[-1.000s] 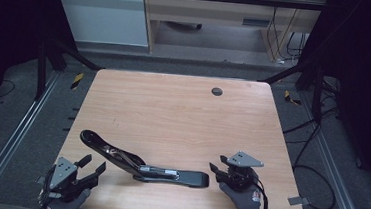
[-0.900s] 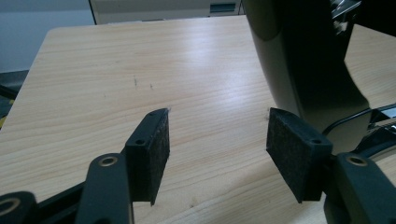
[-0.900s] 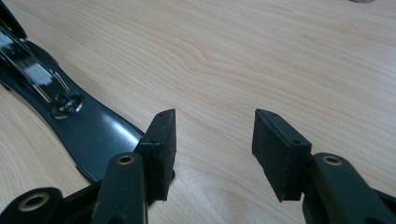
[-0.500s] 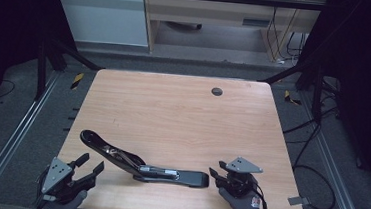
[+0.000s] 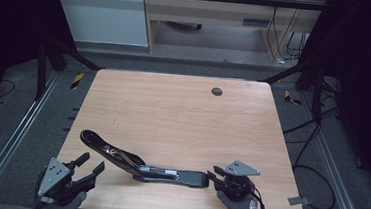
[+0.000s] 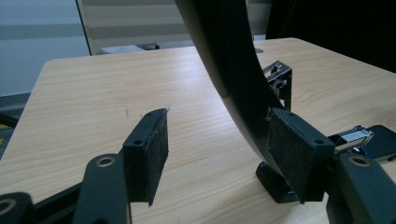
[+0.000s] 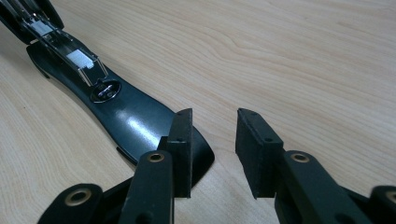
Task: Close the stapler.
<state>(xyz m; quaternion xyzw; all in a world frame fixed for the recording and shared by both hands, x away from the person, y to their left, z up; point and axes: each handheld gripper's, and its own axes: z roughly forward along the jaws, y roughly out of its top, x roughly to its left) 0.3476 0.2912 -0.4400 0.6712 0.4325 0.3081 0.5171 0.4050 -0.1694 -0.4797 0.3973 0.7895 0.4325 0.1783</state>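
Observation:
A black stapler (image 5: 168,174) lies opened up near the table's front edge, its base flat and its top arm (image 5: 105,148) raised to the left. My left gripper (image 5: 92,162) is open at the front left corner. In the left gripper view that arm (image 6: 229,70) rises just beyond my open left gripper (image 6: 217,121), near its right pad (image 6: 299,154). My right gripper (image 5: 213,179) sits at the base's right end, and its jaws have just been closing. In the right gripper view the base (image 7: 135,116) ends beside the left pad (image 7: 183,149), with bare wood between the pads of my right gripper (image 7: 214,116).
The wooden table (image 5: 182,114) has a small dark round grommet (image 5: 216,91) near its far edge. Metal rails run along the floor on both sides, and cables (image 5: 313,175) trail on the right. A desk stands beyond the table.
The right gripper's jaws have narrowed while it stays at the stapler's base end. The left gripper and the stapler stay where they were.

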